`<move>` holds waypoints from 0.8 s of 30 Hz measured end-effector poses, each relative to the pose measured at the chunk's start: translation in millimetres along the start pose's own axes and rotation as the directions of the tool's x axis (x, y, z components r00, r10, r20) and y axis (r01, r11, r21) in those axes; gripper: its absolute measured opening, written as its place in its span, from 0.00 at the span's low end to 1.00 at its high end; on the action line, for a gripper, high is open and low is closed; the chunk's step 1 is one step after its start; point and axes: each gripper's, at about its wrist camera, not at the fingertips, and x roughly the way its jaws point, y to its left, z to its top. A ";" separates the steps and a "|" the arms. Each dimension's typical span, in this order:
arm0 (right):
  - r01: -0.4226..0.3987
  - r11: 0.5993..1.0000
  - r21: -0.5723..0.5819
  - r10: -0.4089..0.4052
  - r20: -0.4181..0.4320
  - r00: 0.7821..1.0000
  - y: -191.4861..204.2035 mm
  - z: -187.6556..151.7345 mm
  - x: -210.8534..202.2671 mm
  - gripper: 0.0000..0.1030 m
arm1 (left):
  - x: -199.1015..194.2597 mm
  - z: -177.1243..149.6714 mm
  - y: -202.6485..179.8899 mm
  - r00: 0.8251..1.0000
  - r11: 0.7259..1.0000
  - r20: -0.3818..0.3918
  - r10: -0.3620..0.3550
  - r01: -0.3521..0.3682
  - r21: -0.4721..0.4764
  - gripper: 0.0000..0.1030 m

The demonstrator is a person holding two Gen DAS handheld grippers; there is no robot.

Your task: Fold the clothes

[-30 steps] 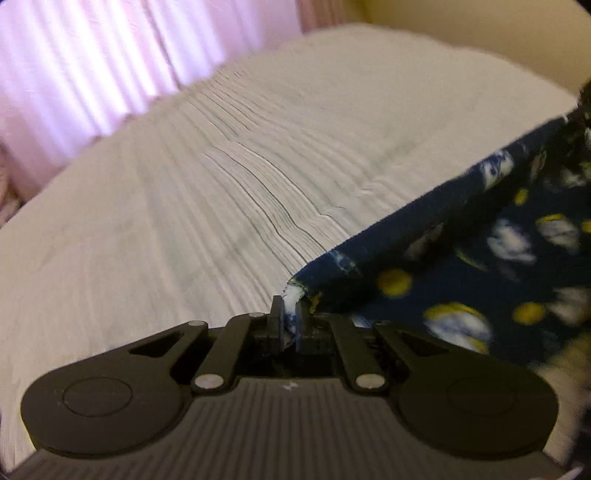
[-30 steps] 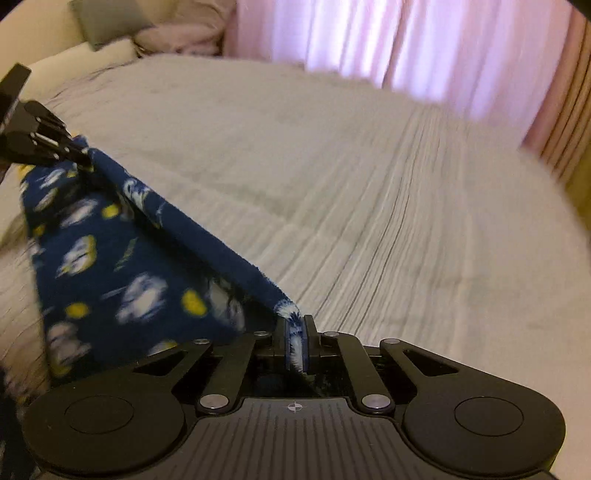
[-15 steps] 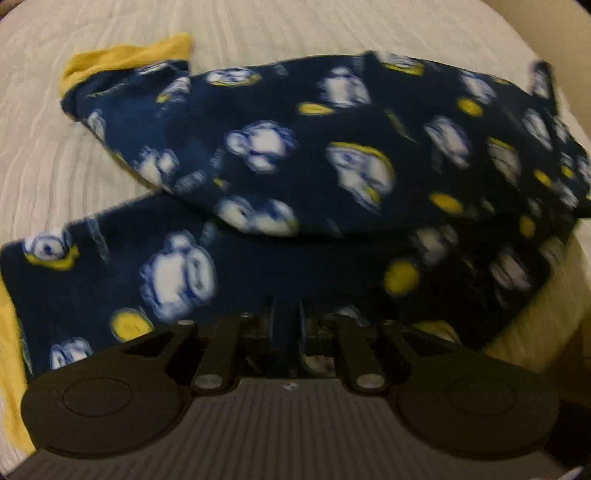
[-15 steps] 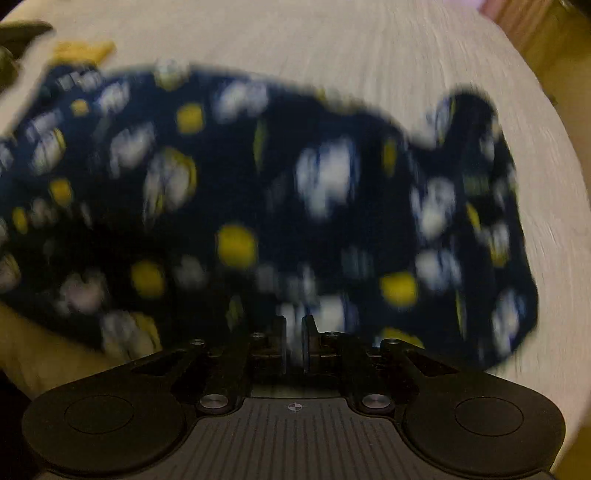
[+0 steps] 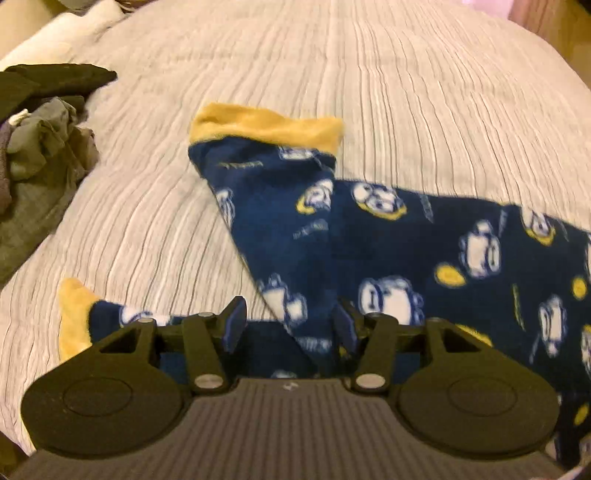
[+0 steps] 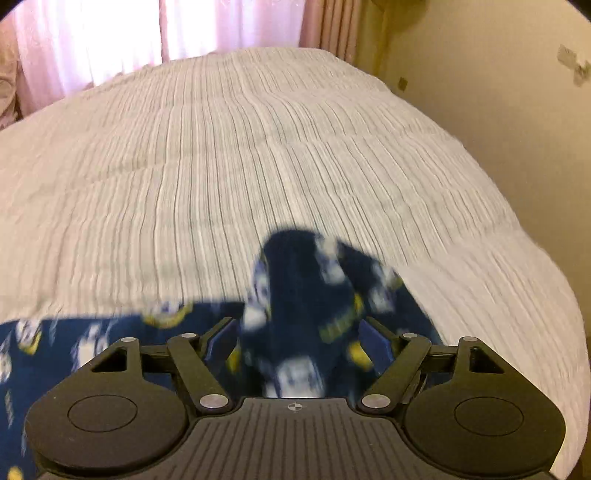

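Observation:
Navy fleece pyjama trousers (image 5: pixel 388 258) with white and yellow cartoon prints lie on the ribbed white bedspread (image 5: pixel 332 74). One leg ends in a yellow cuff (image 5: pixel 266 127); a second yellow cuff (image 5: pixel 74 314) shows at lower left. My left gripper (image 5: pixel 290 323) hovers over the fabric, its jaws opening, pads clear of the cloth. In the right wrist view the other end of the trousers (image 6: pixel 314 295) lies bunched. My right gripper (image 6: pixel 297 343) stands over it with jaws opening wide, the cloth between them but not pinched.
A heap of dark and olive clothes (image 5: pixel 40 155) sits at the left of the bed. Pink curtains (image 6: pixel 147 33) hang behind the bed, and a beige wall (image 6: pixel 498 92) runs close along its right edge.
Both grippers held the trousers' edge stretched above the bed, swung it down onto the bedspread, and have now let go with jaws parted. The garment lies flat.

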 end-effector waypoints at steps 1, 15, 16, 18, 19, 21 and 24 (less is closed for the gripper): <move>0.022 1.000 -0.015 -0.022 0.003 1.000 8.4 6.2 7.7 0.75 | 2.7 2.4 -2.1 1.000 1.000 -0.002 0.009 -0.009 0.003 0.50; -0.064 0.969 0.238 0.047 0.075 0.996 -60.1 -17.7 23.9 0.05 | 9.1 10.4 7.0 0.988 0.996 0.134 0.074 -0.067 -0.052 0.03; -0.096 0.943 0.318 0.068 0.100 0.993 -79.3 -19.5 14.8 0.05 | -4.2 7.8 15.6 0.983 0.994 0.168 0.074 -0.059 -0.092 0.03; -0.227 0.833 0.504 0.150 0.189 0.970 -131.8 -31.8 -8.1 0.05 | -35.4 -7.6 30.7 0.973 0.984 0.216 0.080 -0.043 -0.170 0.03; -0.276 0.766 0.581 0.175 0.224 0.959 -157.7 -44.4 -18.9 0.05 | -48.5 -18.9 34.6 0.971 0.978 0.224 0.086 -0.040 -0.204 0.03; -0.288 0.689 0.665 0.203 0.204 0.958 -191.6 -63.9 -23.3 0.05 | -58.7 -47.5 34.0 0.976 0.970 0.197 0.089 -0.040 -0.241 0.04; -0.248 0.594 0.765 0.258 0.111 0.960 -222.0 -101.9 -11.5 0.05 | -40.2 -92.5 25.8 0.996 0.960 0.047 0.072 -0.057 -0.276 0.03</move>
